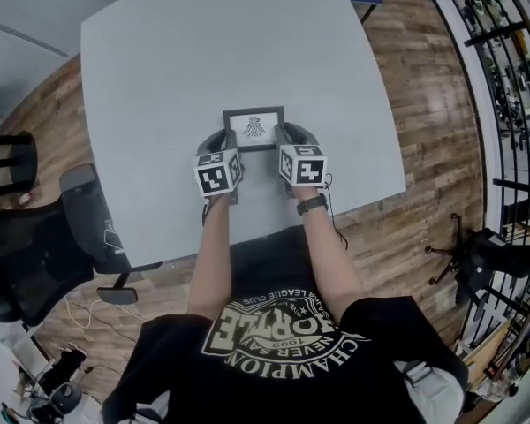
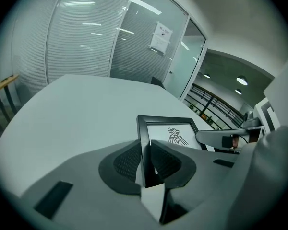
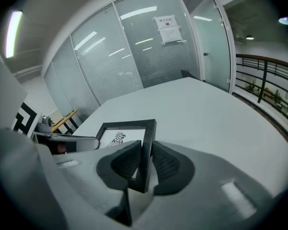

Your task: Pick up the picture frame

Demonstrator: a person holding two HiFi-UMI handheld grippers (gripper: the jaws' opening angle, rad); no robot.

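Picture frame: a black frame (image 1: pixel 253 128) with a white sheet and a dark bird-like print is lying face up between the two grippers, over the near middle of the table.
Left gripper: the left gripper (image 1: pixel 219 140) is clamping the frame's left side bar; in the left gripper view (image 2: pixel 146 159) the ribbed pads (image 2: pixel 127 162) are pressing on both faces of that bar (image 2: pixel 175 135).
Right gripper: the right gripper (image 1: pixel 291 133) is pinching the frame's right side bar; in the right gripper view (image 3: pixel 145 164) its pads (image 3: pixel 165 164) are squeezing the bar's edge, with the print (image 3: pixel 119 138) showing to their left.
Frame's contact with the table: both grippers are carrying it by its sides; whether its underside is clear of the tabletop cannot be told.
Grippers to each other: they are pointing forward and downward side by side, each showing at the edge of the other's view (image 2: pixel 221 138) (image 3: pixel 67 140).
Table: the pale grey table (image 1: pixel 203 51) is stretching away beyond the frame (image 2: pixel 77 109) (image 3: pixel 206 109).
Person: bare forearms are reaching forward to the grippers, and a dark watch (image 1: pixel 312 204) is sitting on the right wrist.
Surroundings: a wooden floor (image 1: pixel 415 87) is running round the table, a black chair (image 1: pixel 35 246) is standing at the left, and a glass wall (image 2: pixel 86 37) with a paper notice (image 2: pixel 161 36) is rising behind.
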